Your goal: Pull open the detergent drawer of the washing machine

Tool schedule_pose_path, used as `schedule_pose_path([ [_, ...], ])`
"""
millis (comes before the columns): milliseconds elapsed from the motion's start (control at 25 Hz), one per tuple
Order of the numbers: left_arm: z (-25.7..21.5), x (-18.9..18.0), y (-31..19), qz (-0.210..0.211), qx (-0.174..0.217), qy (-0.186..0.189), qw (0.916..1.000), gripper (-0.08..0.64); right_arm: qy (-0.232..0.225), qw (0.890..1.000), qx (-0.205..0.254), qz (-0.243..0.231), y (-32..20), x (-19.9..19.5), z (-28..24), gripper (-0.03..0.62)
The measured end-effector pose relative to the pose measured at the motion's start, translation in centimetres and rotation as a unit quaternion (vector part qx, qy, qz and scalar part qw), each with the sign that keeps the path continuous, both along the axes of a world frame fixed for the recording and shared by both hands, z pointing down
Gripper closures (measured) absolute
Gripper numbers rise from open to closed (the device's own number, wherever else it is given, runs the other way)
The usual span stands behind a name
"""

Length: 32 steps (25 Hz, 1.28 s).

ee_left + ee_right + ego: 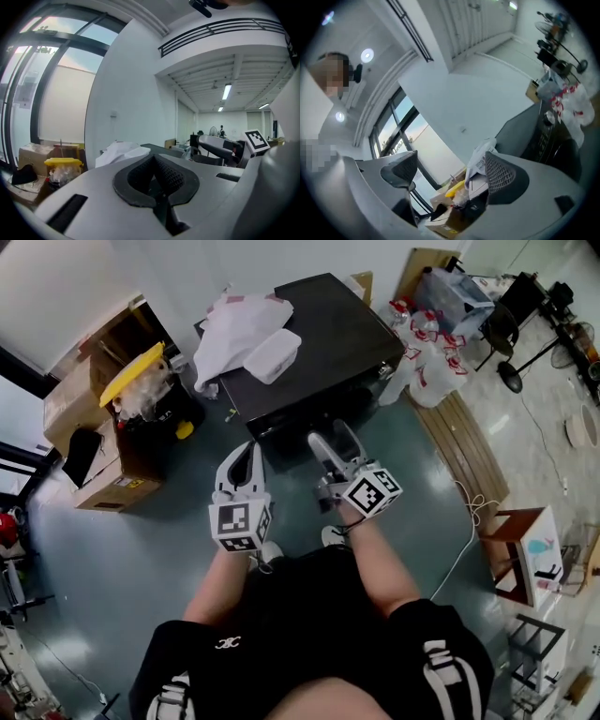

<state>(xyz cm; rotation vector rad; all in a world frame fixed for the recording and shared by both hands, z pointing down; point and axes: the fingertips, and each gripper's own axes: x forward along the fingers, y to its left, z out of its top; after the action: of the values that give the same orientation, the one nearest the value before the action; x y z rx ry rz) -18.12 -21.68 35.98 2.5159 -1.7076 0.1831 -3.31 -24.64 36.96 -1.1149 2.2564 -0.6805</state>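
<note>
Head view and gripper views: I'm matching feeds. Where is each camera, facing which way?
Head view: on the person's head, steeply down at the washing machine; forearms, left gripper, right gripper show.
Left gripper view: on that gripper, roughly level over the machine; shut jaws show.
Right gripper view: on that gripper, rolled, tilted up at the wall; open jaws show.
Shared: the white cloth.

Glossy teal floor [141, 549], white walls [126, 93], tall dark-framed windows [47, 70].
</note>
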Motion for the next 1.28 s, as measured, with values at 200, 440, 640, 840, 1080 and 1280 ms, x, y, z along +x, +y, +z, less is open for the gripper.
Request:
schedule_pose_path([
  [200, 1.2, -0.5, -0.6, 0.002, -0.013, 0.002, 0.9999, 0.56, -0.084, 0.994, -0.055, -0.041, -0.4, 0.0, 4.1, 0.166],
  [440, 3.3, -1.0, -1.2, -0.006, -0.03, -0.005, 0.9995, 0.56, -0.185, 0.972, -0.092, -0.11, -0.8, -1.4, 9.5, 0.167],
  [640, 5.6, -2.2, -2.3, -0.023, -0.041, -0.01, 0.9989, 0.56, -0.213, 0.963, -0.11, -0.123, -2.5, -2.2, 14.6, 0.171],
  [840, 8.1, -3.5, -4.3, -0.042, -0.04, -0.004, 0.9983, 0.56, -0.23, 0.955, -0.105, -0.152, -4.7, -3.7, 18.3, 0.172],
  [1080, 11.2, -4.2, -6.4, -0.065, -0.046, 0.012, 0.9967, 0.56, -0.218, 0.954, -0.094, -0.182, -7.0, -5.8, 22.2, 0.172],
  [1280, 13.1, -4.3, -7.0, -0.074, -0.047, 0.005, 0.9961, 0.56, -0.241, 0.951, -0.096, -0.171, -9.4, -6.0, 25.1, 0.172],
])
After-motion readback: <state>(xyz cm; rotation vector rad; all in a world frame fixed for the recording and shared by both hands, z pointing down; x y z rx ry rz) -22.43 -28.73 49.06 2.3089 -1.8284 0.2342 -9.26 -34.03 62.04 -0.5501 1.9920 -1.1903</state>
